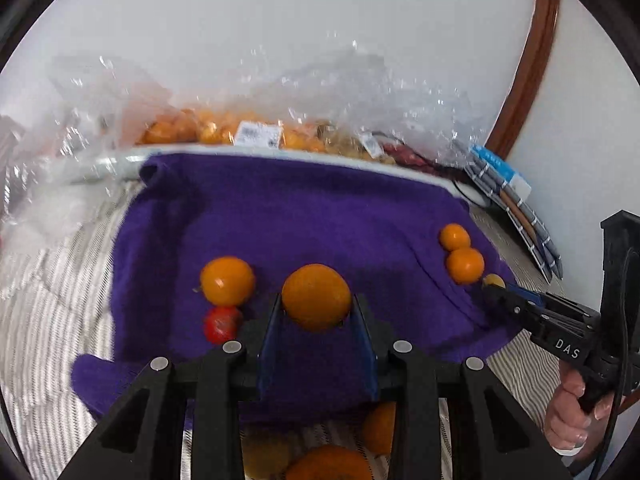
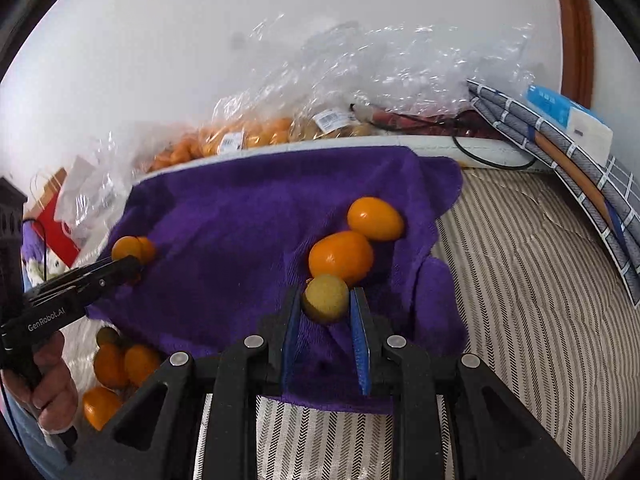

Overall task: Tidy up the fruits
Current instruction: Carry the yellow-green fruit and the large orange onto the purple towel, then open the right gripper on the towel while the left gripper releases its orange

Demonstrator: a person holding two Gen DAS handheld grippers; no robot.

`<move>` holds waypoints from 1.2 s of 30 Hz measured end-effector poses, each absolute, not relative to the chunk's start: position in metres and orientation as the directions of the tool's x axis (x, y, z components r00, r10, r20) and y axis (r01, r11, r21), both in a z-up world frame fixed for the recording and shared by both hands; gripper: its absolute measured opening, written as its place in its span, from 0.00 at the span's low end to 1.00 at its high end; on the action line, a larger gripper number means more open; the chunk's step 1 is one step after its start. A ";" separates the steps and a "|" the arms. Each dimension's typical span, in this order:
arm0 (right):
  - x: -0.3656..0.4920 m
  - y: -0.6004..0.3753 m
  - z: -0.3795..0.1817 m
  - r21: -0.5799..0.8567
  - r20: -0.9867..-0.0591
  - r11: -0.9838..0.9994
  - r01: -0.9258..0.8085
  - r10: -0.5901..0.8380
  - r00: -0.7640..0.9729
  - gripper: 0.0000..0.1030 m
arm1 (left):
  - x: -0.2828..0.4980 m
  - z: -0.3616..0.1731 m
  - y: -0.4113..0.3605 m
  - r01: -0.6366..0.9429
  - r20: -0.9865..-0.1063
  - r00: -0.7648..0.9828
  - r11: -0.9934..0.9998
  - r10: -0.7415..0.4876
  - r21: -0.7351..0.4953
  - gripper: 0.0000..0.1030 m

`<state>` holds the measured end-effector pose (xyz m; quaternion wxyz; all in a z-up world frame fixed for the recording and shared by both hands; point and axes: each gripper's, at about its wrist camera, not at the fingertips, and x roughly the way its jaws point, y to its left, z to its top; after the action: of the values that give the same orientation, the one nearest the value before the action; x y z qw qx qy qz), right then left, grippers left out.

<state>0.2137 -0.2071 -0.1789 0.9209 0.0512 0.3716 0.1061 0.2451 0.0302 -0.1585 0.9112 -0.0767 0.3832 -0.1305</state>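
A purple towel (image 1: 304, 216) lies on a striped bed. My left gripper (image 1: 317, 304) is shut on an orange (image 1: 316, 294) just above the towel. Left of it sit another orange (image 1: 227, 280) and a small red fruit (image 1: 221, 323). My right gripper (image 2: 325, 300) is shut on a small yellow-brown fruit (image 2: 325, 297), beside two kumquat-like oranges (image 2: 341, 256) (image 2: 375, 218) near the towel's right edge. The right gripper also shows in the left wrist view (image 1: 494, 284), and the left gripper shows in the right wrist view (image 2: 132, 260).
Clear plastic bags of oranges (image 1: 208, 128) and other fruit lie behind the towel against the wall. Several loose oranges (image 2: 116, 364) lie on the bed in front of the towel's left part. Folded grey cloths and a blue-white box (image 2: 568, 116) lean at the right.
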 end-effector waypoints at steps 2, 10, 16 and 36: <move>0.215 -0.206 -0.182 0.165 -0.685 0.974 -0.155 0.226 0.692 0.24 | 0.247 -0.163 0.031 0.166 -0.696 0.657 0.956 -0.291 -0.242 0.32; 0.217 -0.205 -0.188 0.147 -0.703 0.979 -0.139 0.202 0.681 0.24 | 0.248 -0.166 0.030 0.150 -0.719 0.646 0.966 -0.257 -0.211 0.32; 0.214 -0.203 -0.188 0.124 -0.695 0.983 -0.138 0.185 0.695 0.24 | 0.247 -0.166 0.030 0.144 -0.720 0.647 0.968 -0.250 -0.207 0.32; 0.205 -0.210 -0.180 0.112 -0.630 0.991 -0.073 0.128 0.766 0.45 | 0.247 -0.165 0.027 0.140 -0.721 0.654 0.974 -0.227 -0.179 0.32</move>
<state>0.2045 -0.2104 -0.1805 0.9388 0.0403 0.3380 0.0536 0.2473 0.0274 -0.1649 0.9079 -0.0538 0.4032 -0.1011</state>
